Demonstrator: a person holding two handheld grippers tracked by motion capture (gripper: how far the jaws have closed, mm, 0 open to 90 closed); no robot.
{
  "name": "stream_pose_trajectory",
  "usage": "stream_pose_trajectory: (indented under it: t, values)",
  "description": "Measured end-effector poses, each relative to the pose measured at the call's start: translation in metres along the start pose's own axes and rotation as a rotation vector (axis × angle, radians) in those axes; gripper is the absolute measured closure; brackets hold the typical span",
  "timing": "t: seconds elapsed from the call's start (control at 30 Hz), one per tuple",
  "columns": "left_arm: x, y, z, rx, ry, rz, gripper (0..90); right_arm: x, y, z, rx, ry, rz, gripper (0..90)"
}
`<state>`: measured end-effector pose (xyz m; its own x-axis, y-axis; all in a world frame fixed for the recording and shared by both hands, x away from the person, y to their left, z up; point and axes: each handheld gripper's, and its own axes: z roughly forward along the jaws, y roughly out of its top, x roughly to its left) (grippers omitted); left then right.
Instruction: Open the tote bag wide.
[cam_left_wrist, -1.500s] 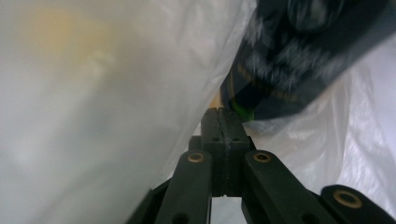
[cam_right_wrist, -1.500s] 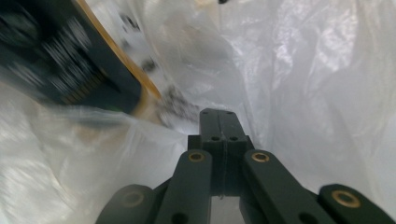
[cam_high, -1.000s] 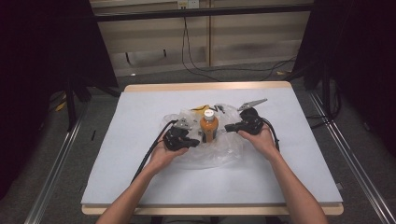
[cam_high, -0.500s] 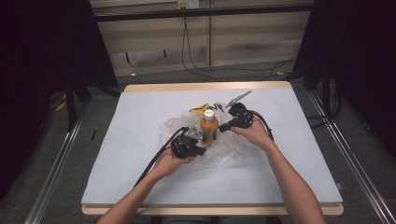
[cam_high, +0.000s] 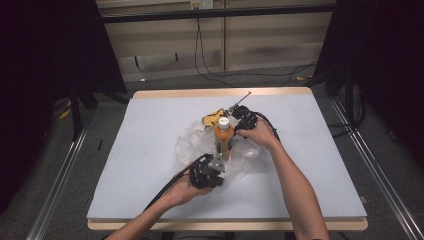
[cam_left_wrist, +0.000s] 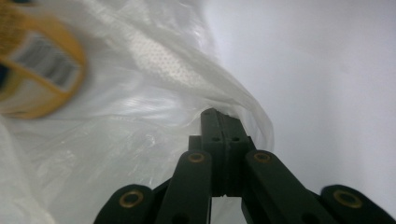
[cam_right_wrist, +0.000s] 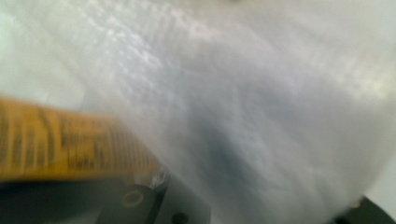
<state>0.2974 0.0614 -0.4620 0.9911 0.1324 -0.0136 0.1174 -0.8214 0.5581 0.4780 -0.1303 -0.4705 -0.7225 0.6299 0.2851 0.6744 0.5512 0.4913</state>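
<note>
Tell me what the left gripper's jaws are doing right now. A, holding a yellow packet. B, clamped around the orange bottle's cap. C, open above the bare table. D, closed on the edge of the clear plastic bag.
D: in the left gripper view the left gripper has its jaws pressed together on a fold of the clear plastic bag, with the orange bottle standing apart from it.

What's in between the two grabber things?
In the high view, an orange bottle stands in a clear plastic bag between the left gripper and right gripper.
</note>
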Motion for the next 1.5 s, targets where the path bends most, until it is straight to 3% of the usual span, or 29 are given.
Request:
stream_pose_trajectory:
  t: [0.03,0.07,0.23,0.47,0.67,0.77,0.83,0.87,0.9,0.93,0.97,1.0,1.03,1.13,1.3,1.5]
  values:
    - [0.000,0.000,0.000,0.000,0.000,0.000,90.0,0.000,0.000,0.000,0.000,0.000,0.000,90.0]
    - [-0.011,0.000,-0.002,0.014,-0.018,0.023,90.0,-0.002,0.005,0.002,0.003,-0.006,-0.006,90.0]
    - [-0.031,-0.001,-0.003,0.026,-0.047,0.070,90.0,-0.004,0.011,0.004,0.010,-0.043,-0.009,90.0]
    - [-0.060,-0.006,-0.008,0.033,-0.058,0.125,90.0,-0.018,0.022,0.005,-0.018,-0.132,0.030,90.0]
    - [-0.054,-0.009,-0.007,0.001,-0.095,0.087,90.0,-0.025,0.023,0.004,-0.037,-0.203,0.061,90.0]
    - [-0.049,-0.010,-0.008,0.010,-0.125,0.074,90.0,-0.025,0.022,0.004,-0.047,-0.201,0.071,90.0]
    - [-0.040,-0.014,-0.011,-0.015,-0.168,0.028,90.0,-0.023,0.020,0.001,-0.074,-0.155,0.070,90.0]
    - [-0.040,-0.014,-0.011,-0.015,-0.168,0.028,90.0,-0.023,0.020,0.001,-0.074,-0.155,0.070,90.0]
    - [-0.038,-0.016,-0.013,-0.053,-0.142,0.005,90.0,-0.020,0.017,-0.005,-0.114,-0.121,0.067,90.0]
    - [-0.028,-0.018,-0.021,-0.089,-0.153,-0.029,90.0,-0.019,0.015,-0.009,-0.131,-0.111,0.061,90.0]
    - [-0.024,-0.018,-0.025,-0.109,-0.139,-0.048,90.0,-0.017,0.013,-0.014,-0.149,-0.093,0.057,90.0]
    - [-0.024,-0.018,-0.025,-0.109,-0.139,-0.048,90.0,-0.015,0.012,-0.020,-0.166,-0.086,0.052,90.0]
    - [-0.020,-0.020,-0.028,-0.144,-0.151,-0.068,90.0,-0.015,0.012,-0.020,-0.166,-0.086,0.052,90.0]
    - [-0.013,-0.022,-0.039,-0.202,-0.124,-0.100,90.0,-0.009,0.005,-0.039,-0.223,-0.062,0.018,90.0]
    - [-0.010,-0.019,-0.045,-0.232,-0.117,-0.094,90.0,-0.003,0.000,-0.055,-0.286,-0.042,0.003,90.0]
    - [-0.005,-0.012,-0.055,-0.246,-0.077,-0.099,90.0,0.013,-0.006,-0.073,-0.322,-0.039,-0.054,90.0]
